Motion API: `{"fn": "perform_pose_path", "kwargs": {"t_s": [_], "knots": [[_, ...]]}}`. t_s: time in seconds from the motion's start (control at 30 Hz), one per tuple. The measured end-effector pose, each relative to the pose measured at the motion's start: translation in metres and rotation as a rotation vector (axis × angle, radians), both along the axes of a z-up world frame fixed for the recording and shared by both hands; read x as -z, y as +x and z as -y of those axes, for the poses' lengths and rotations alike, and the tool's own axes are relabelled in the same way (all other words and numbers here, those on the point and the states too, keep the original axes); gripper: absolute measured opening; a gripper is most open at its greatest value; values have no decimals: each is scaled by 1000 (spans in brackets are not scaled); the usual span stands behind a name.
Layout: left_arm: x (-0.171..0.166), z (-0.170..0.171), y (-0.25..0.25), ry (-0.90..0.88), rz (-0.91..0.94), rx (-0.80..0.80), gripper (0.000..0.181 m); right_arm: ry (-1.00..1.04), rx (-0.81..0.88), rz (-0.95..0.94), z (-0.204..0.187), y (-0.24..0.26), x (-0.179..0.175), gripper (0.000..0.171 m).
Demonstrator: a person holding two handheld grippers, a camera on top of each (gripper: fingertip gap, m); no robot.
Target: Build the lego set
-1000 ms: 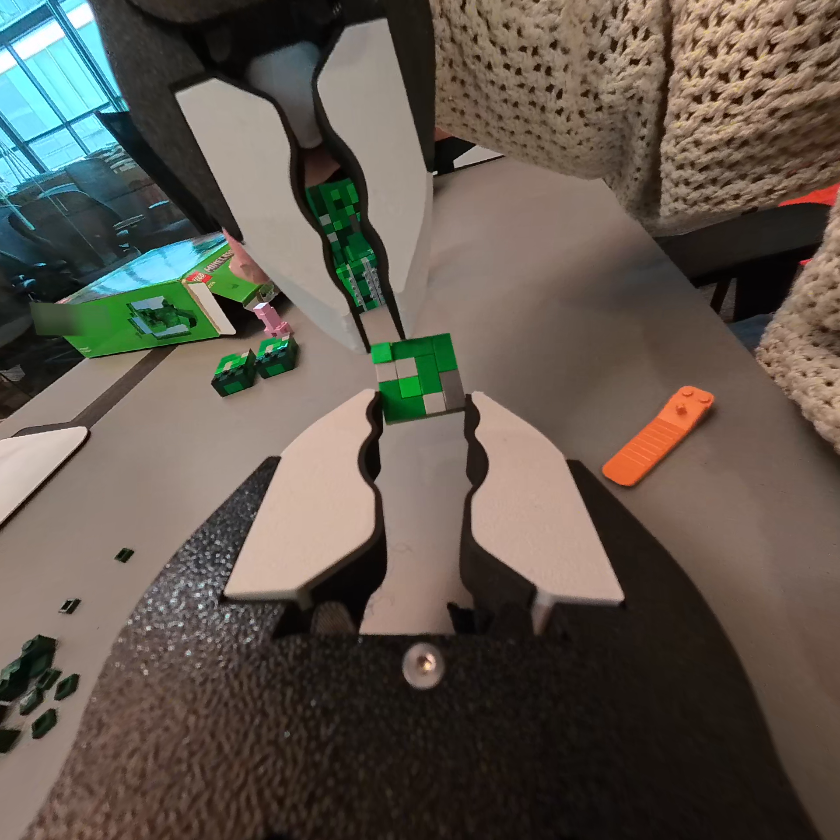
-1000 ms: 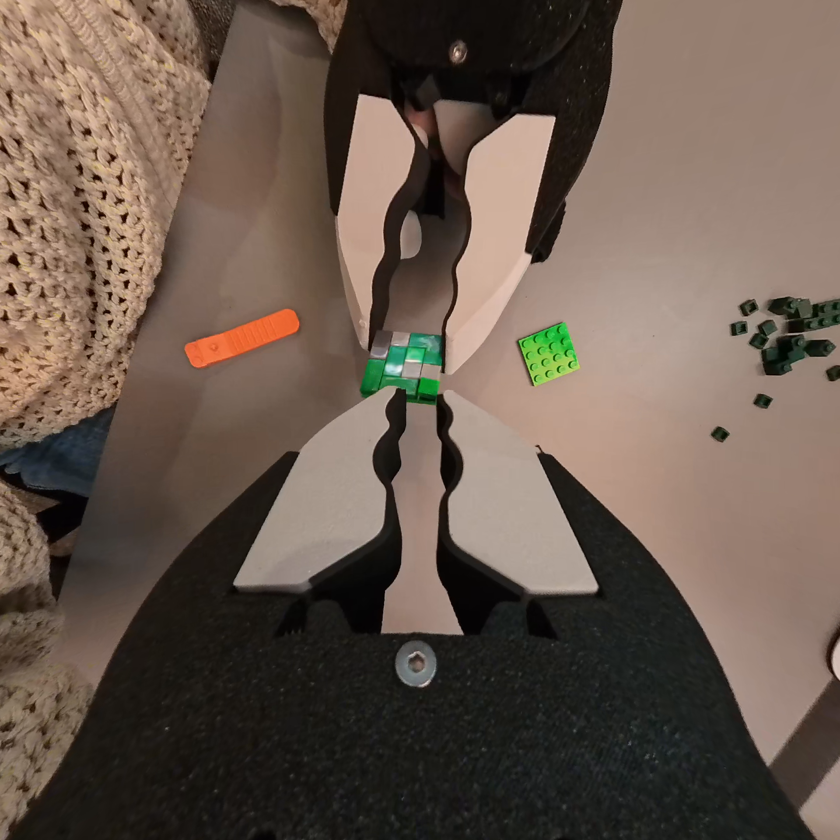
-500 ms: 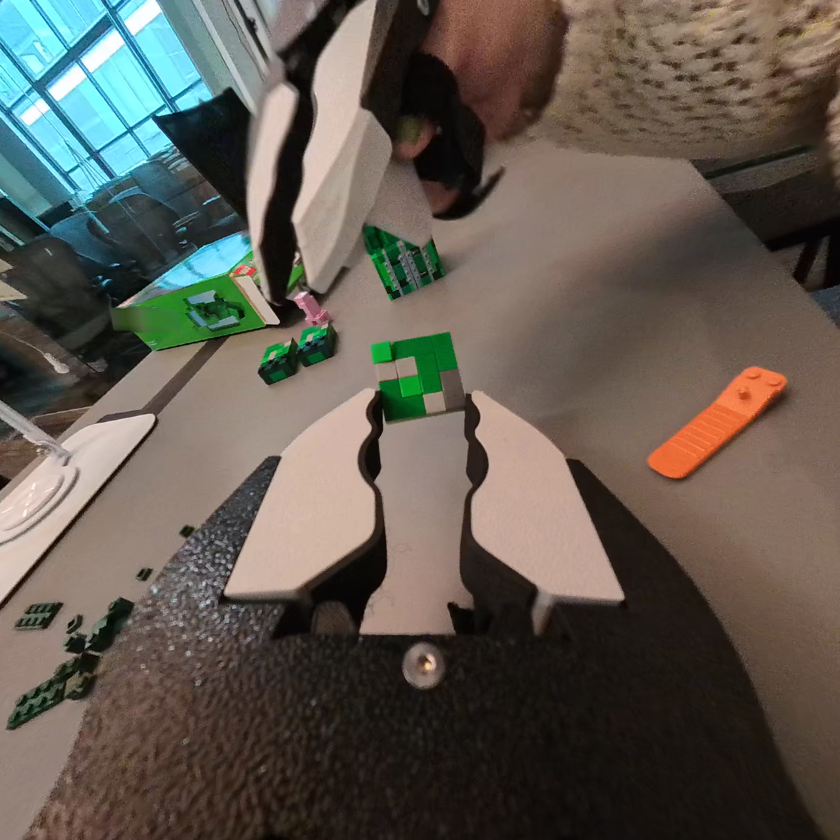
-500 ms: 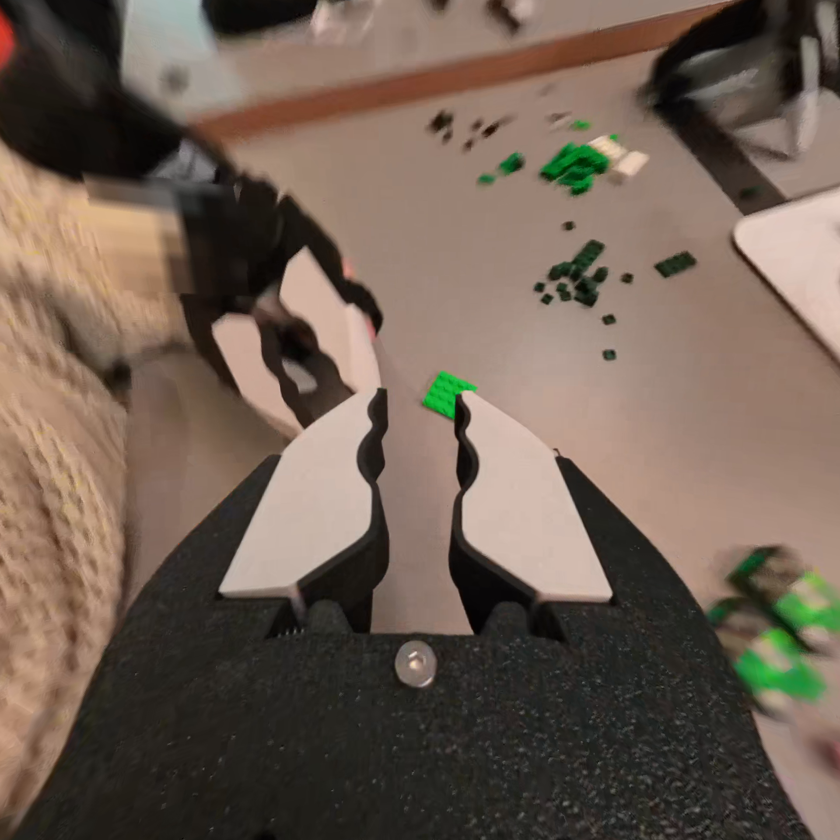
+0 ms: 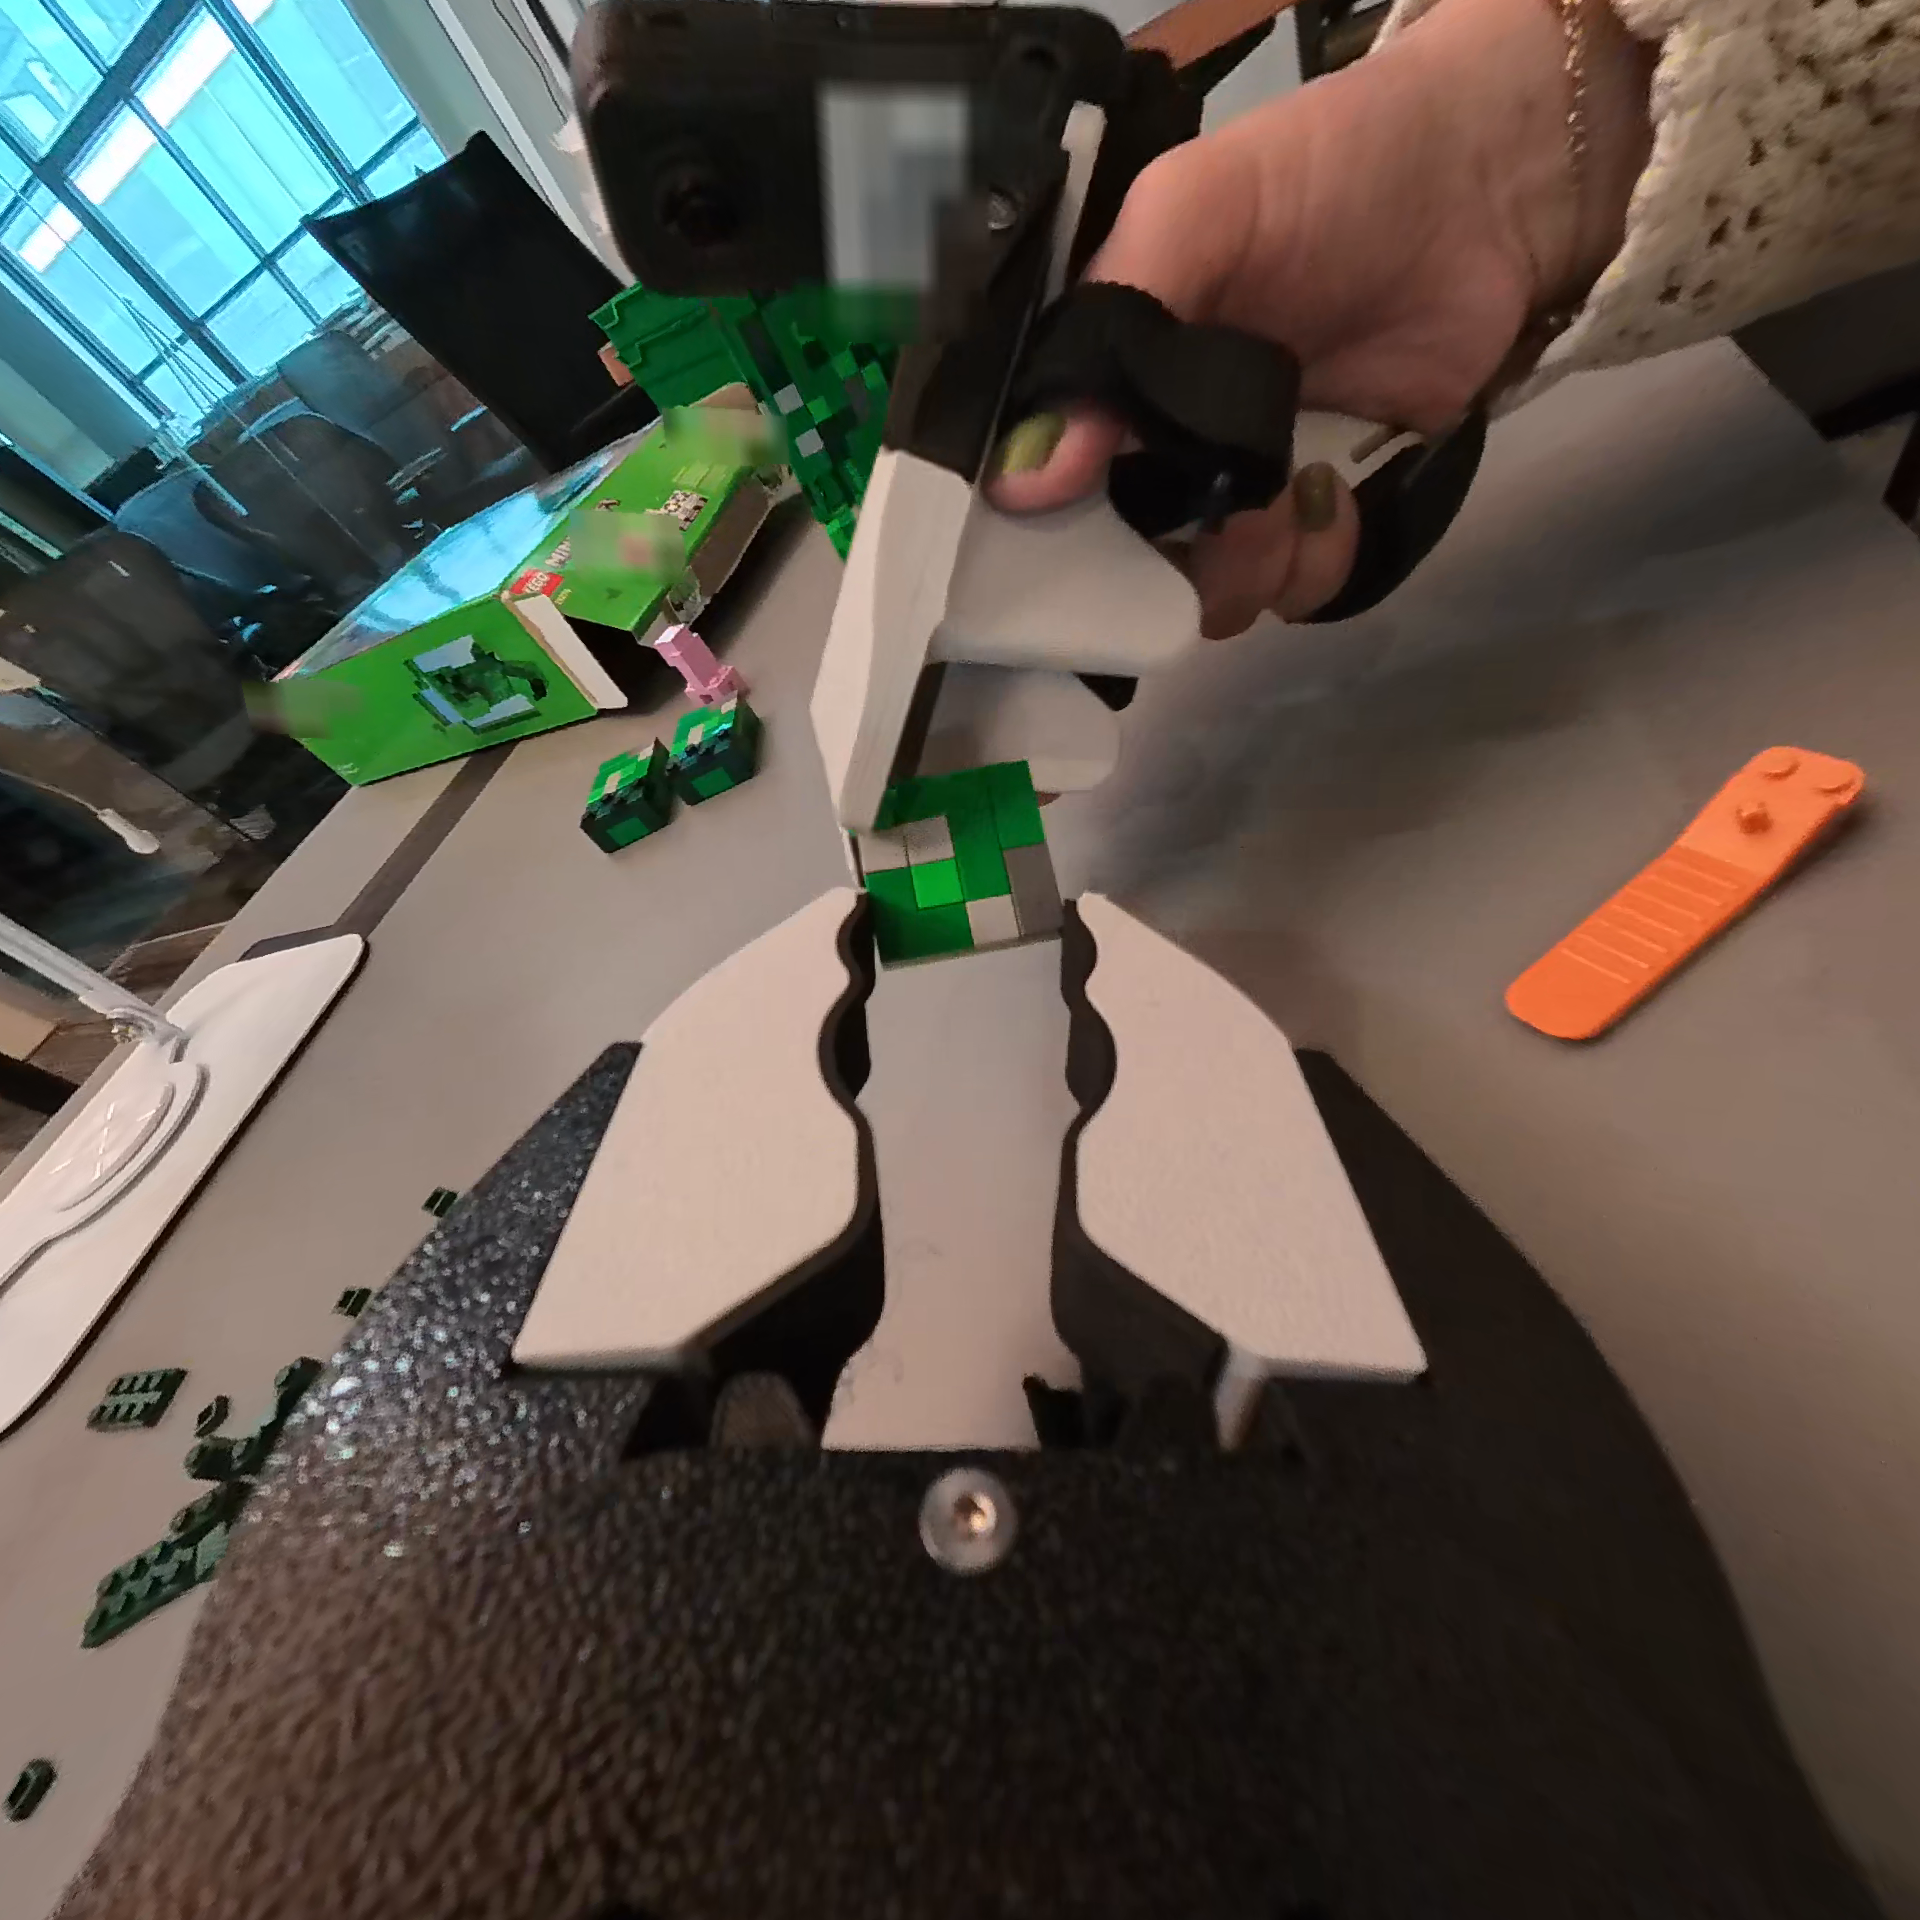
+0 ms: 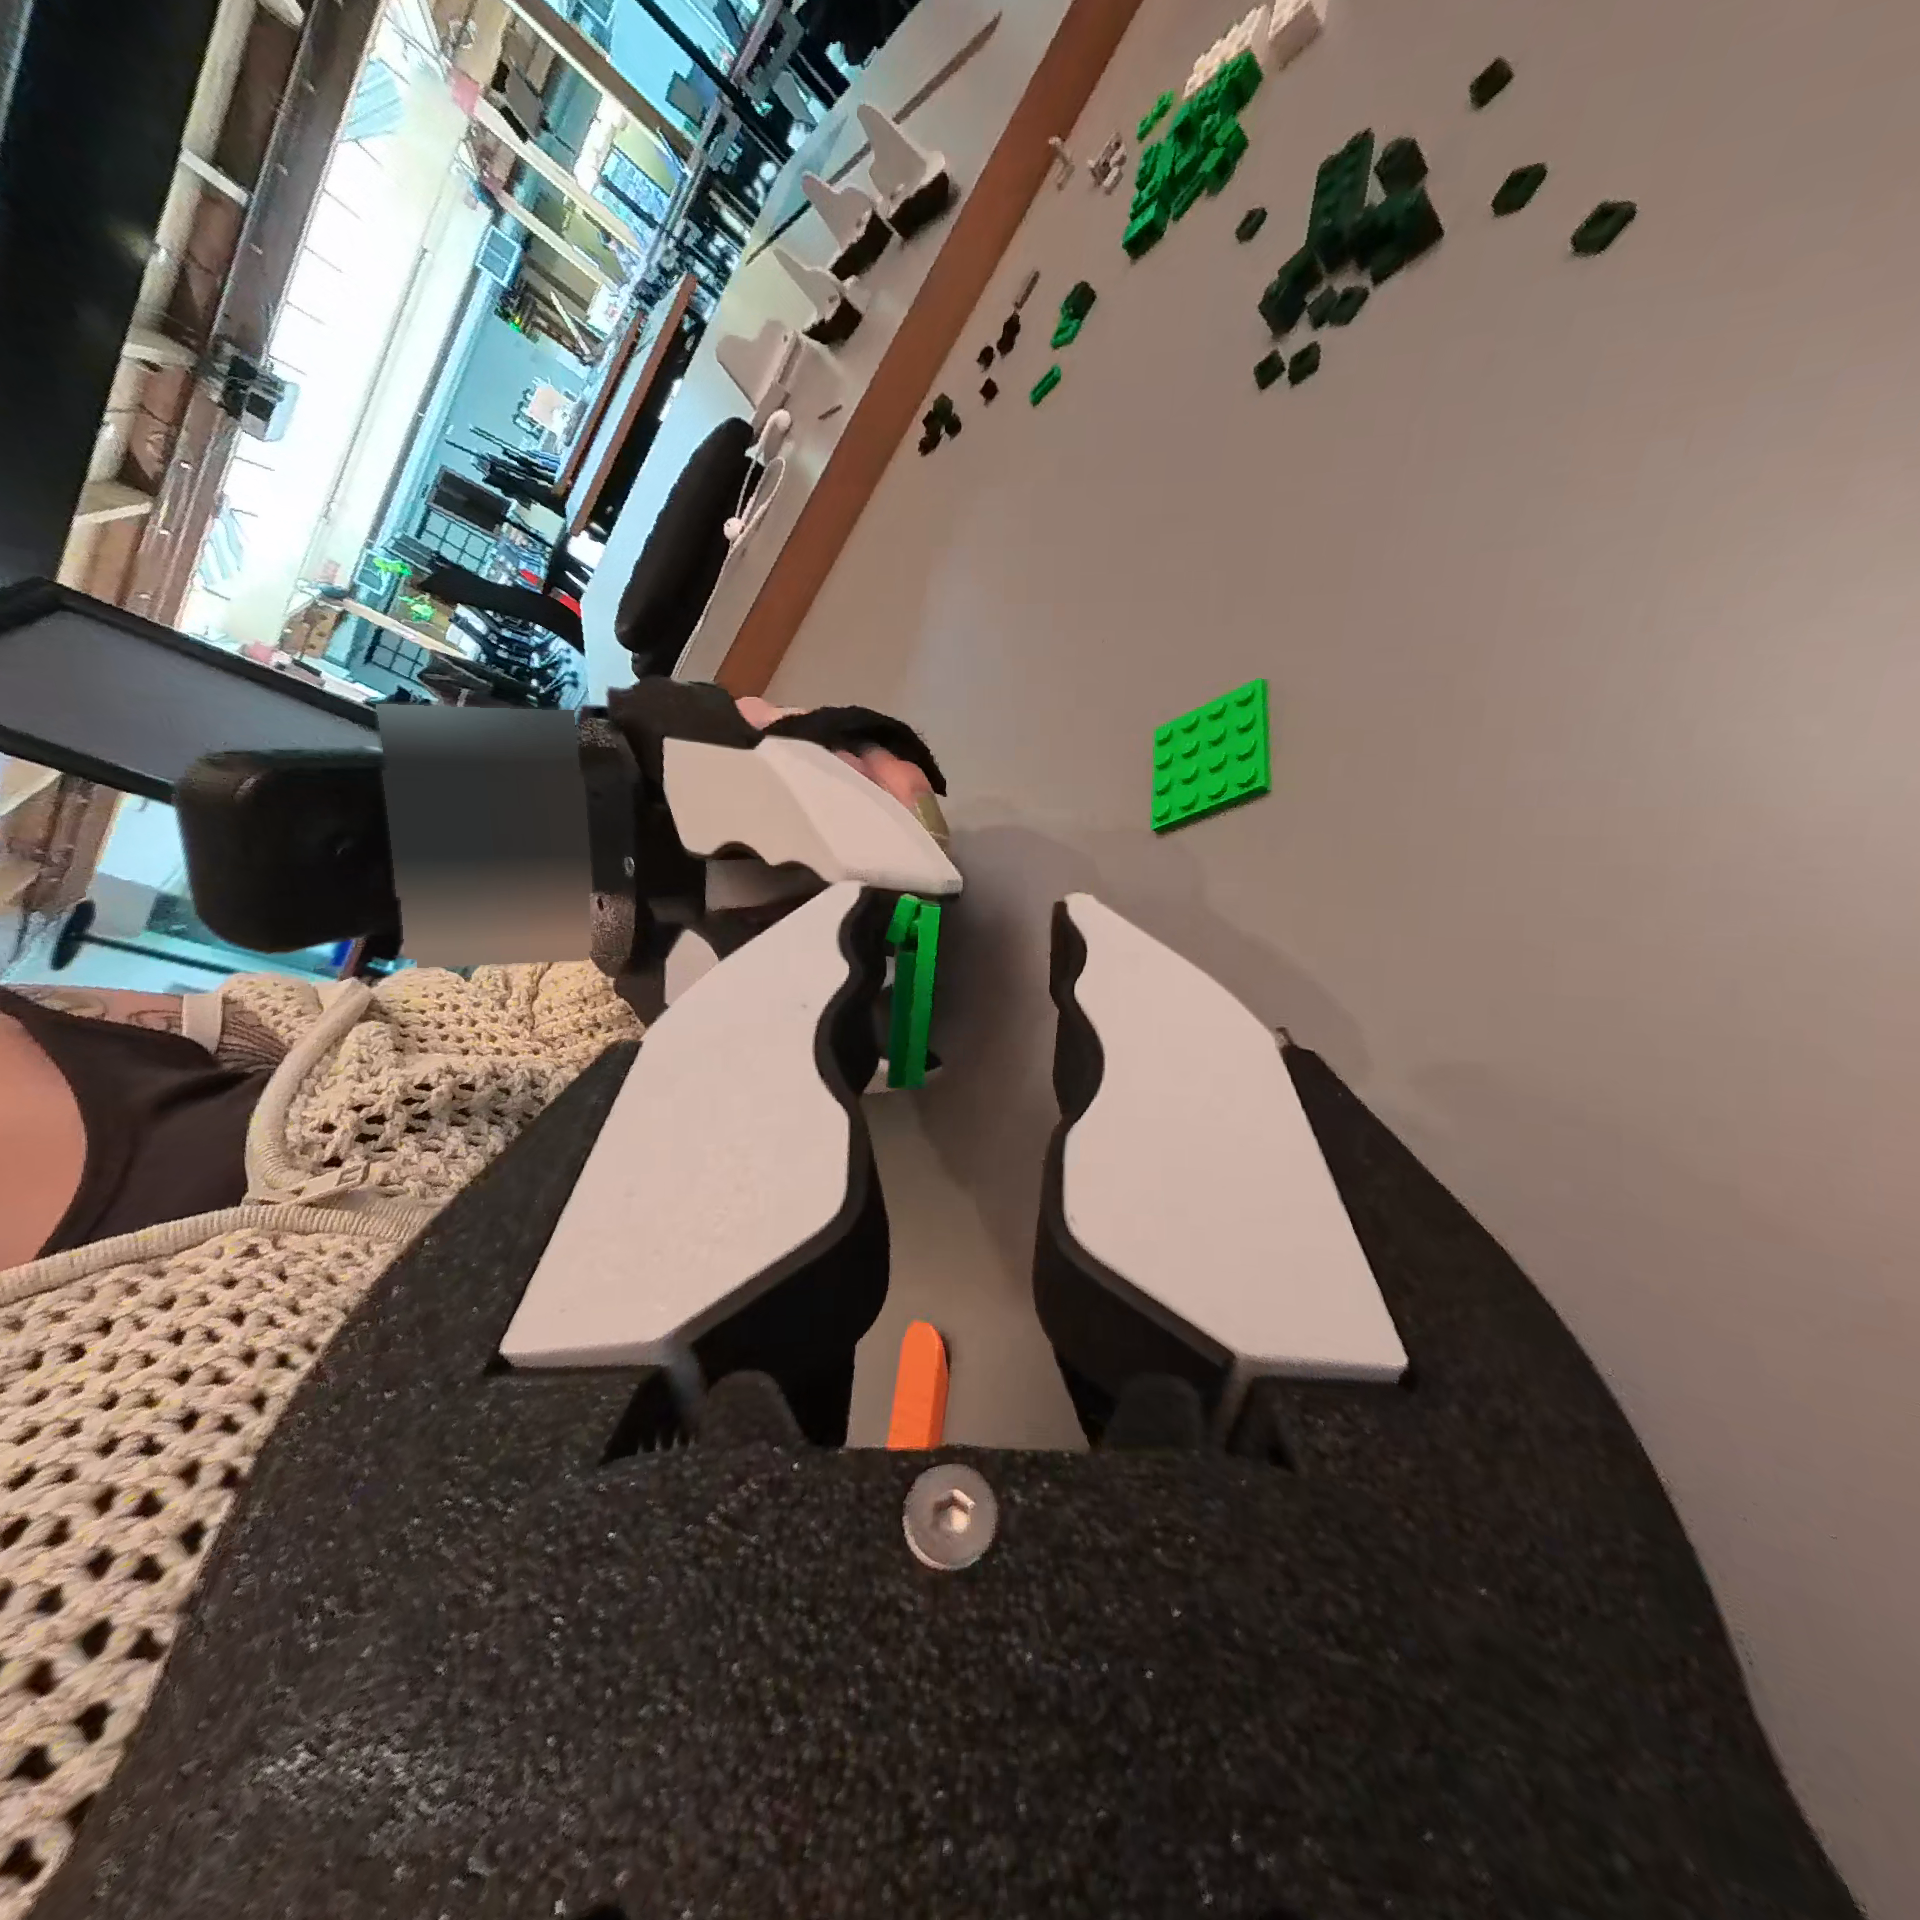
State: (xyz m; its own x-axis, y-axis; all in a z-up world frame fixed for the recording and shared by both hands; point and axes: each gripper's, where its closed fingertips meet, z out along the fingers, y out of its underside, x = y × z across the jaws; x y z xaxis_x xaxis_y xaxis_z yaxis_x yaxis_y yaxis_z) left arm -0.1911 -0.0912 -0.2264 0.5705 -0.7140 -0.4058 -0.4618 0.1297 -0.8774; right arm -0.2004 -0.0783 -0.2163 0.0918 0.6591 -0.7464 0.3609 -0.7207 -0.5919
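Note:
My left gripper is shut on the near edge of a green and grey tiled lego panel and holds it just above the grey table. My right gripper is rolled on its side and open. The panel shows edge-on between its fingers, close to the left finger. In the left wrist view the right gripper comes down from above over the panel's far end, held by a hand. The left gripper's fingers show in the right wrist view.
An orange brick separator lies to the right. A green lego box, a tall green build, two small green cubes and a pink figure stand behind. A light green plate and loose dark green pieces lie on the table. Less than 4 cm separates the two grippers' tips. Left tips and right tips are each some 9 centimeters from the light green plate.
The right gripper let go of the panel's far end, swung away, and has come back rolled on its side, open around the panel. The left gripper kept its hold.

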Motion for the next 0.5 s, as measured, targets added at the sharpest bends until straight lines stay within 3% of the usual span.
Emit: {"fn": "perform_pose_path", "kwargs": {"t_s": [0.2,0.5], "knots": [[3,0,1,4,-21,-1,35,-21,-41,-25,5,0,-3,8],[-6,2,3,106,-49,-6,35,52,-106,-128,10,3,-13,8]]}}
